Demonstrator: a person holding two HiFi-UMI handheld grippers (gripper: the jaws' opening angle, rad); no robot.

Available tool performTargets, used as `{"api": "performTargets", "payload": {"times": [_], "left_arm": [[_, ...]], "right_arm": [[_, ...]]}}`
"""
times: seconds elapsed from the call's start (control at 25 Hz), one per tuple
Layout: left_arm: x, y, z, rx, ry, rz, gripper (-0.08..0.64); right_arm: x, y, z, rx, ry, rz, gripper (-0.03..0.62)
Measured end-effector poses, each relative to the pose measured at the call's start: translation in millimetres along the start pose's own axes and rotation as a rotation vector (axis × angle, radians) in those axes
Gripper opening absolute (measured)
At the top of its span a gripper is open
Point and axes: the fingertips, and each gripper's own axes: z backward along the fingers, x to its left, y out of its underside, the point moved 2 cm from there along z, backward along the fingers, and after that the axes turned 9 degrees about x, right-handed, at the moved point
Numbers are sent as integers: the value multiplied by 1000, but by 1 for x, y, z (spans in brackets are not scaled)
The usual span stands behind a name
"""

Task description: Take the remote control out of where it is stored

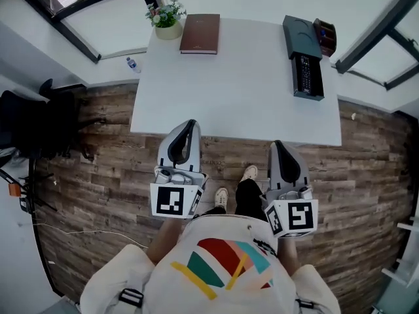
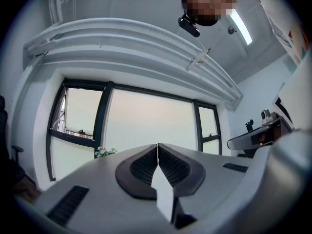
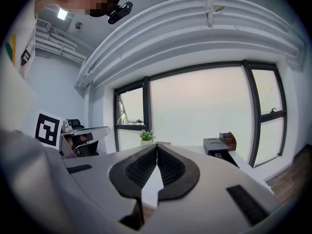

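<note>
A black remote control (image 1: 306,74) lies in a dark grey storage box (image 1: 300,31) at the far right of the white table (image 1: 236,103). In the right gripper view the box (image 3: 216,146) shows far ahead to the right. Both grippers hang over the floor in front of the table's near edge, well short of the box. My left gripper (image 1: 190,124) (image 2: 157,145) is shut with nothing in it. My right gripper (image 1: 277,145) (image 3: 156,145) is likewise shut and empty.
A potted plant (image 1: 167,18) and a brown book (image 1: 200,33) sit at the table's far left; a brown organiser (image 1: 325,36) stands beside the box. A black chair (image 1: 39,120) is at the left, a small bottle (image 1: 133,64) on the sill. The person's feet (image 1: 222,197) stand on wooden floor.
</note>
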Motion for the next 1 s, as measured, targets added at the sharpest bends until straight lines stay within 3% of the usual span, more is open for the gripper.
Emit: {"api": "performTargets", "payload": {"times": [0.2,0.4,0.6,1.0], "left_arm": [[4,6,-39,26,-18,12,9],[3,-10,-88,27,-32,1,9],[-14,-24,-132,24,-21,-24,9],[-48,-33,-207,66,18,-67,9]], "right_arm": [[-40,0,-38,-33,45,-18,3],[-73,-32,-66,-70,30,35,3],[-107,-38,-94,-50,-15,-11,4],[-182,-38,-121,-15,15,-69,5]]}}
